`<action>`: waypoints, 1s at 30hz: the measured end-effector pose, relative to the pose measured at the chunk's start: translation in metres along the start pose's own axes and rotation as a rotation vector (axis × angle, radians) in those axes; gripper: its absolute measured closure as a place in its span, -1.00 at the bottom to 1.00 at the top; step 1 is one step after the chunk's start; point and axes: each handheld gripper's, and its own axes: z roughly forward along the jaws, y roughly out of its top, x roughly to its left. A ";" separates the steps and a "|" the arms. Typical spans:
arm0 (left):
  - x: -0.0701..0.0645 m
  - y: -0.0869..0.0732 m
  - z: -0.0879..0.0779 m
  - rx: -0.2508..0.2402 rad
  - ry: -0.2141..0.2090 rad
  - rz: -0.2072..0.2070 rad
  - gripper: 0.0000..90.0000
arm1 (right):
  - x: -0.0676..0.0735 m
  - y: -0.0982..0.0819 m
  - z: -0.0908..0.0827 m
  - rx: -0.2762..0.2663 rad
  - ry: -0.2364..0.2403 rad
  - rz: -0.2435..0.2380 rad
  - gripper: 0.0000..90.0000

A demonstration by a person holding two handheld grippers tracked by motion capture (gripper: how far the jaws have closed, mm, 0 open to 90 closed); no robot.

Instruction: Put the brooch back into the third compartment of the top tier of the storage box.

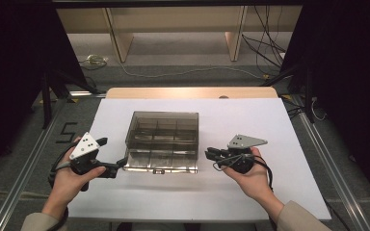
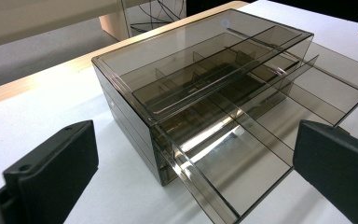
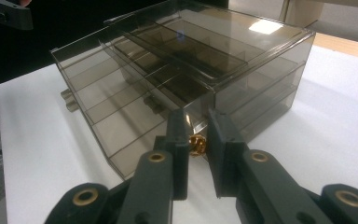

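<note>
Surface (image 1: pixel 250 192) first: a white sheet with a wooden edge at the far side, and on the grey floor to its left the digit "5" (image 1: pixel 67 133) is marked in black. Dead centre sits the smoked clear drawer box (image 1: pixel 163 139), its bottom drawer (image 2: pixel 261 154) pulled out toward the person, dividers showing; no readable label on it. Left claw (image 1: pixel 118 166) hovers at the drawer's near left corner, jaws spread wide, nothing between them. Right claw (image 3: pixel 198 144) sits at the drawer's near right corner, jaws narrow, pinching a small gold piece (image 3: pixel 196 144) between the tips.
</note>
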 end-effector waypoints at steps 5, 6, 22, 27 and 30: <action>0.000 0.000 0.000 0.004 -0.003 0.003 -1.00 | 0.001 0.001 0.002 0.002 0.001 -0.003 0.78; 0.000 0.000 0.000 0.005 -0.003 0.005 -1.00 | 0.001 0.001 0.002 0.002 0.003 -0.004 0.78; -0.001 0.000 0.001 0.008 -0.006 0.005 -1.00 | 0.003 0.003 0.006 0.005 0.007 -0.009 0.78; -0.001 0.000 0.001 0.008 -0.007 0.004 -1.00 | 0.003 0.004 0.008 0.004 0.009 -0.007 0.78; -0.001 0.000 0.001 0.008 -0.006 0.004 -1.00 | 0.004 0.005 0.009 0.003 0.008 -0.007 0.78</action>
